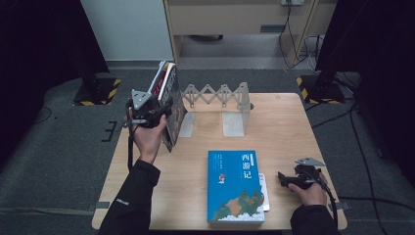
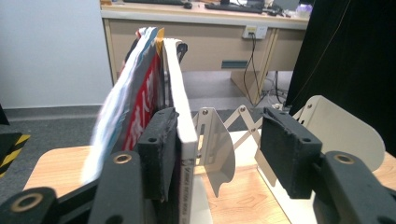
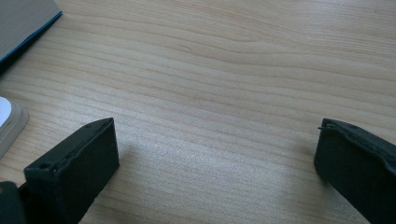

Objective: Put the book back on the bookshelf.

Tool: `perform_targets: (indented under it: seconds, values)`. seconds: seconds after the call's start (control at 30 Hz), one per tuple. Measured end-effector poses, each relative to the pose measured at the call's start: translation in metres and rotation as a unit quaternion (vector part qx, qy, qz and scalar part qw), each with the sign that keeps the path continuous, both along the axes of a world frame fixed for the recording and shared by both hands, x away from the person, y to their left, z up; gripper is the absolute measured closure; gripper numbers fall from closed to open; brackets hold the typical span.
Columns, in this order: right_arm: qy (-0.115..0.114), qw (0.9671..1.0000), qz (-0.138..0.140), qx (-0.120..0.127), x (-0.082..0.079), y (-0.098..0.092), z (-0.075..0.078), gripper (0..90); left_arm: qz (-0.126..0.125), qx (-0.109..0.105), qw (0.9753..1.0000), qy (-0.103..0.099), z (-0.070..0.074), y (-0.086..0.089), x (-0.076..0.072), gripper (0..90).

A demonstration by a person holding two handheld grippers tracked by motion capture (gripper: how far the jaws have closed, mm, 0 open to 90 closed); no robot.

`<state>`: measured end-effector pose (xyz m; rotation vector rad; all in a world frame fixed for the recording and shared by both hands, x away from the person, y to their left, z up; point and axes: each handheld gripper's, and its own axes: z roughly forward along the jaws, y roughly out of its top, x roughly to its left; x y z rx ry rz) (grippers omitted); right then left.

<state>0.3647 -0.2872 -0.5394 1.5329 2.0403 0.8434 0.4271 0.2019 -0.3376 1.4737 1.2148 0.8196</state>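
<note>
At the left end of the folding book rack (image 1: 218,98), a stack of books (image 1: 169,105) stands on edge against the rack's left plate, leaning a little away from it toward the table's (image 1: 284,122) left edge. The books' long axis runs up and down, their spines facing the person, their top corners pointing up and slightly left. The left gripper (image 1: 147,110) sits at the near side of this stack; in the left gripper view (image 2: 215,154) its jaws stand wide apart, one pad pressed flat against the white-edged outer book (image 2: 180,93), the other pad hanging free in front of the rack's right plate (image 2: 336,126), so nothing is clamped between them.

Nearer the person than the rack, a blue book (image 1: 234,185) lies flat on the table, its long axis running from the rack toward the near edge, cover up. A thin white book (image 1: 264,191) pokes out from under its right side. Right of the blue book, well away from the rack, the right gripper (image 1: 288,178) rests low over bare wood with its jaws spread and empty (image 3: 215,154).
</note>
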Motion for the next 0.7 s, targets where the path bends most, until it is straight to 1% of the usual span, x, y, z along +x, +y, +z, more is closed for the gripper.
perform_targets:
  seconds: [0.1,0.13,0.2,0.23,0.33,0.43,0.53,0.7]
  values:
    - [0.000,1.0000,0.000,0.000,0.000,0.000,0.000,0.2,-0.002,-0.003,1.0000,-0.001,-0.001,0.003,-0.004,43.0]
    - [0.000,1.0000,0.000,0.000,0.000,0.000,0.000,0.2,-0.009,-0.011,0.9999,-0.002,-0.003,0.006,-0.009,42.7]
    - [0.000,1.0000,0.000,0.000,0.000,0.000,0.000,0.2,-0.012,-0.009,0.9999,-0.008,-0.005,0.009,-0.013,42.5]
    - [0.000,1.0000,0.001,-0.001,0.000,0.000,0.000,0.2,-0.019,-0.017,0.9997,-0.006,-0.006,0.010,-0.016,42.3]
    - [0.000,1.0000,0.000,0.000,0.000,0.000,0.000,0.2,-0.026,-0.016,0.9995,-0.009,-0.009,0.012,-0.023,41.1]
    - [0.000,1.0000,0.002,-0.001,0.000,0.000,0.000,0.2,-0.034,-0.016,0.9993,-0.007,-0.013,0.014,-0.030,40.3]
    - [0.000,1.0000,0.002,-0.001,0.000,0.000,0.000,0.2,-0.044,-0.014,0.9989,-0.010,-0.020,0.017,-0.037,39.6]
    - [0.000,1.0000,0.001,-0.001,0.000,0.000,0.000,0.2,-0.060,-0.019,0.9980,0.003,-0.036,0.019,-0.047,38.6]
